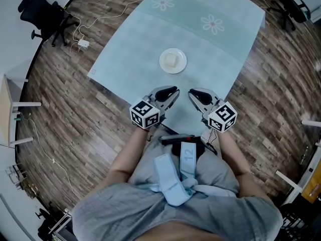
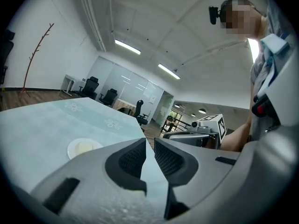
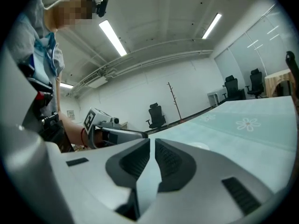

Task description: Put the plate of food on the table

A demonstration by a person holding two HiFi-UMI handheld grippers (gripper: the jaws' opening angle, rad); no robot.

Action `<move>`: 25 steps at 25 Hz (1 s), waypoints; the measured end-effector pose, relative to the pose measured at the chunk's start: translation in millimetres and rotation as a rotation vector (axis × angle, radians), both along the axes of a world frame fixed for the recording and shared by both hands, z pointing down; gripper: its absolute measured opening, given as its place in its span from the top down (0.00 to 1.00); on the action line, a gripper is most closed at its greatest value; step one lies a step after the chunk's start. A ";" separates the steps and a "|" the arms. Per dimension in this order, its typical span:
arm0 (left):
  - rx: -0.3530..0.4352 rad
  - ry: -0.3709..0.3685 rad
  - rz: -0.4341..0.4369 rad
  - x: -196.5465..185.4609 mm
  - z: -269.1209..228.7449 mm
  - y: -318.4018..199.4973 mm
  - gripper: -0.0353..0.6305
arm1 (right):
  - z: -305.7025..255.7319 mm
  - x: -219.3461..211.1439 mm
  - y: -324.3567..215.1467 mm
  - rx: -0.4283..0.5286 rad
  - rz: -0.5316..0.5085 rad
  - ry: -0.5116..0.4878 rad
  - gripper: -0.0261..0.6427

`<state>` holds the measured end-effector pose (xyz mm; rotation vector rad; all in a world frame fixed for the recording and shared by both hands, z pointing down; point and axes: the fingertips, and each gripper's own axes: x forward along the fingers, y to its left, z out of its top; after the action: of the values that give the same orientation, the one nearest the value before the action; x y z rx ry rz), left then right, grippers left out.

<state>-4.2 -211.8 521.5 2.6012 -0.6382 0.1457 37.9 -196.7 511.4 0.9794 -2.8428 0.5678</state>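
Note:
A white plate (image 1: 173, 61) with a pale piece of food stands on the table (image 1: 145, 39), which has a light green cloth with flower prints. The plate lies a little beyond both grippers. My left gripper (image 1: 170, 92) and right gripper (image 1: 194, 94) hover side by side over the table's near edge, tips pointing at each other. Both are shut with nothing between the jaws. In the left gripper view the plate (image 2: 83, 148) sits left of the shut left gripper (image 2: 148, 147). In the right gripper view, only a sliver of the plate (image 3: 200, 145) shows past the right gripper (image 3: 153, 147).
Wooden floor surrounds the table. A black office chair (image 1: 46, 15) and loose cables (image 1: 83, 36) lie at the far left, another chair (image 1: 291, 6) at the far right. A white desk (image 1: 12, 112) stands at the left. The person's torso is close behind the grippers.

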 end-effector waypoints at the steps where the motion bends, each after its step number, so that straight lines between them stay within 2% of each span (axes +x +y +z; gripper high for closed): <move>1: 0.014 0.004 0.000 3.9 -4.0 4.6 0.86 | -1.5 2.9 4.9 0.011 -0.004 0.016 0.90; 5: 0.080 0.039 0.006 15.5 -27.1 22.9 0.86 | -9.9 11.1 21.8 0.076 -0.003 0.090 0.90; 11: 0.166 0.006 0.020 34.2 -46.0 48.1 0.86 | -29.1 24.9 41.0 0.204 0.014 0.133 0.90; 18: 0.187 0.000 0.044 54.7 -55.0 64.4 0.86 | -42.3 38.5 49.8 0.284 0.005 0.171 0.90; 25: 0.213 -0.041 0.042 59.9 -59.0 70.2 0.83 | -54.9 46.1 49.6 0.291 -0.005 0.124 0.90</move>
<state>55.8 -141.7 462.5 2.8244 -0.6457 0.1524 84.0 -147.1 456.6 1.0069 -2.8650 0.0877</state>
